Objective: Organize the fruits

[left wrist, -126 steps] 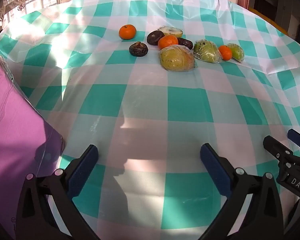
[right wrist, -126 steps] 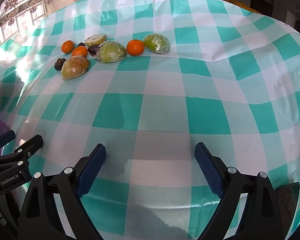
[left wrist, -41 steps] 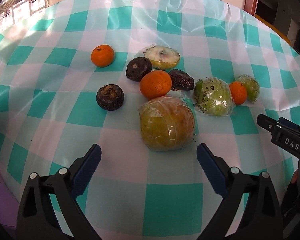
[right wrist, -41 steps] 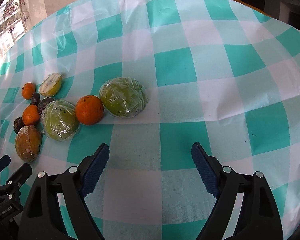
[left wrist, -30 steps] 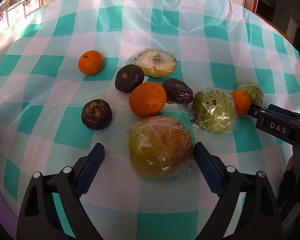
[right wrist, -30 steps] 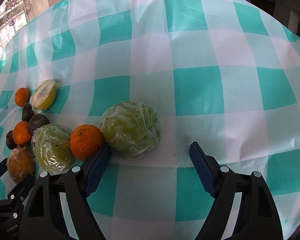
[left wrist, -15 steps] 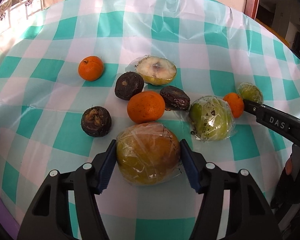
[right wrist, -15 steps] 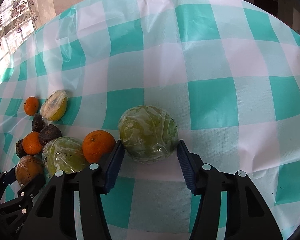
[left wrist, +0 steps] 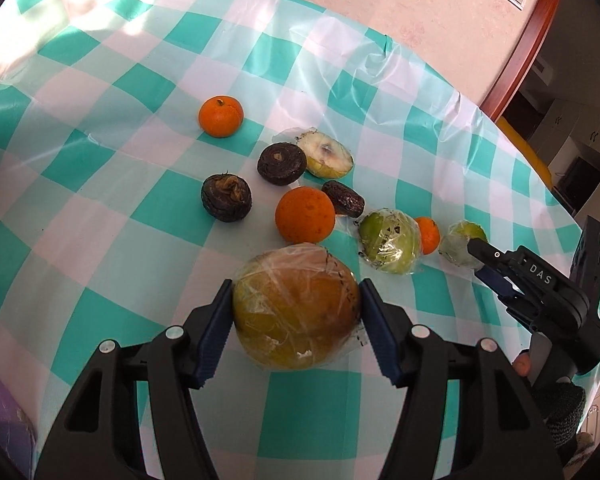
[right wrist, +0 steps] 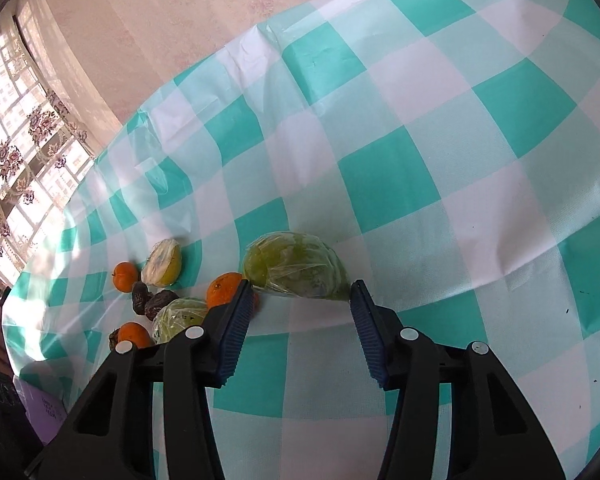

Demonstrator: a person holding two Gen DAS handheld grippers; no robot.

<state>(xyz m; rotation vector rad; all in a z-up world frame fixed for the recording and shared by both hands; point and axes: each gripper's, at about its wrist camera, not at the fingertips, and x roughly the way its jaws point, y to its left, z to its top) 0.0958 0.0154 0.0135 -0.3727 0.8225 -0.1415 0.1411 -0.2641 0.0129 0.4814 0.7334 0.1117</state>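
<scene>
Both closed in since earlier | left tongs [left wrist: 296,312] clamp wrapped mango [left wrist: 296,306] | right tongs [right wrist: 300,300] pinch wrapped green fruit [right wrist: 296,266]

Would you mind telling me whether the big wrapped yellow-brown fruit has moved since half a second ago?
Yes. The wrapped fruit, clamped by the left gripper, now sits lower in the view, farther from the orange it nearly touched.

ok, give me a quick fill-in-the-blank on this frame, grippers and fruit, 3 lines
1. The left gripper is shut on the wrapped ____-brown fruit.
2. The right gripper brackets a wrapped ____ fruit.
3. The cut half fruit lies with its pale flesh facing ____.
4. The checked tablecloth is white and ____.

Missing: yellow; green; up; teal
</scene>
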